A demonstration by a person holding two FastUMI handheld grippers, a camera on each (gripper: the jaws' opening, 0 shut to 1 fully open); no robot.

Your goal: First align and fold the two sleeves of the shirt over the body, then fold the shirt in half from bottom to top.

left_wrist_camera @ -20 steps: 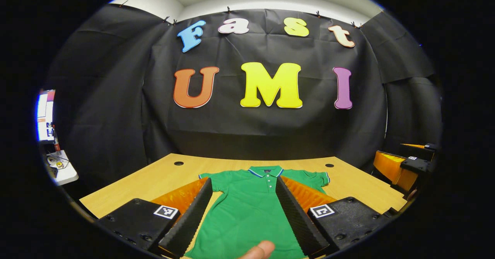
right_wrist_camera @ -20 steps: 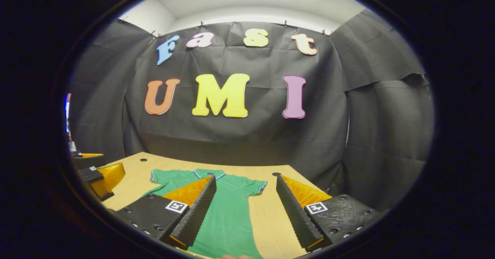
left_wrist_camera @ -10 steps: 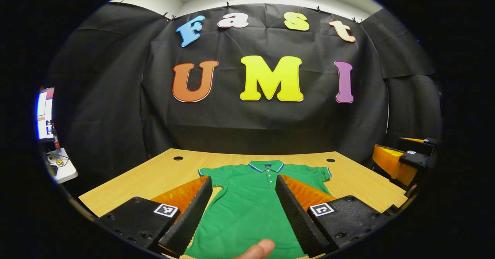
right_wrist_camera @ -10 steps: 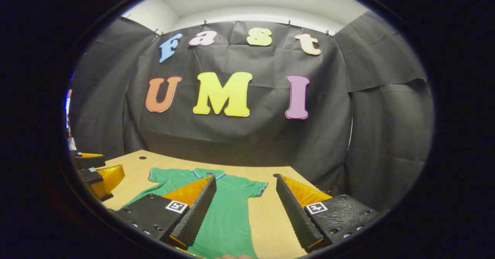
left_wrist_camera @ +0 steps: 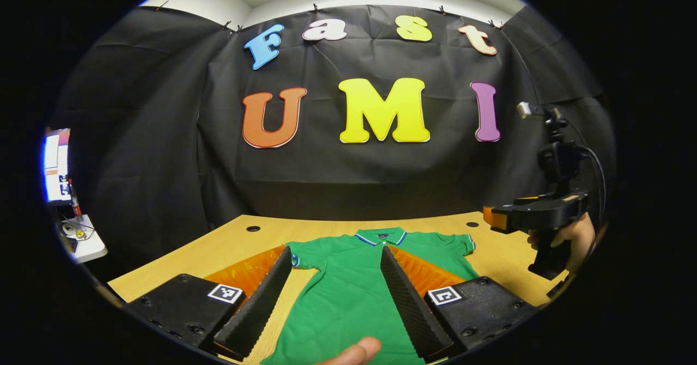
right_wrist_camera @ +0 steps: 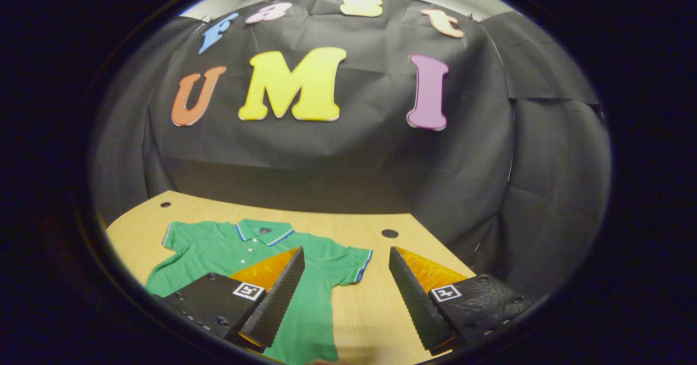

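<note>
A green polo shirt (left_wrist_camera: 348, 289) with a blue-and-white trimmed collar lies flat on the wooden table (left_wrist_camera: 218, 250), collar at the far side, both short sleeves spread out. My left gripper (left_wrist_camera: 335, 253) hangs open above the shirt's body, nothing between its fingers. In the left gripper view the right gripper (left_wrist_camera: 531, 215) is held by a hand at the right, above the table edge. In the right gripper view the shirt (right_wrist_camera: 223, 248) lies left of centre, and my right gripper (right_wrist_camera: 346, 256) stands open above its right sleeve (right_wrist_camera: 348, 264), holding nothing.
Black cloth walls close the booth behind and on both sides. Round cable holes (left_wrist_camera: 252, 228) sit near the table's far corners. A fingertip (left_wrist_camera: 354, 351) shows at the bottom of the left gripper view. A small side table with a screen (left_wrist_camera: 57, 166) stands far left.
The right gripper has risen and moved forward over the table, toward the shirt's right sleeve; its hand now shows in the left gripper view. The left gripper shifted slightly. Both stayed open.
</note>
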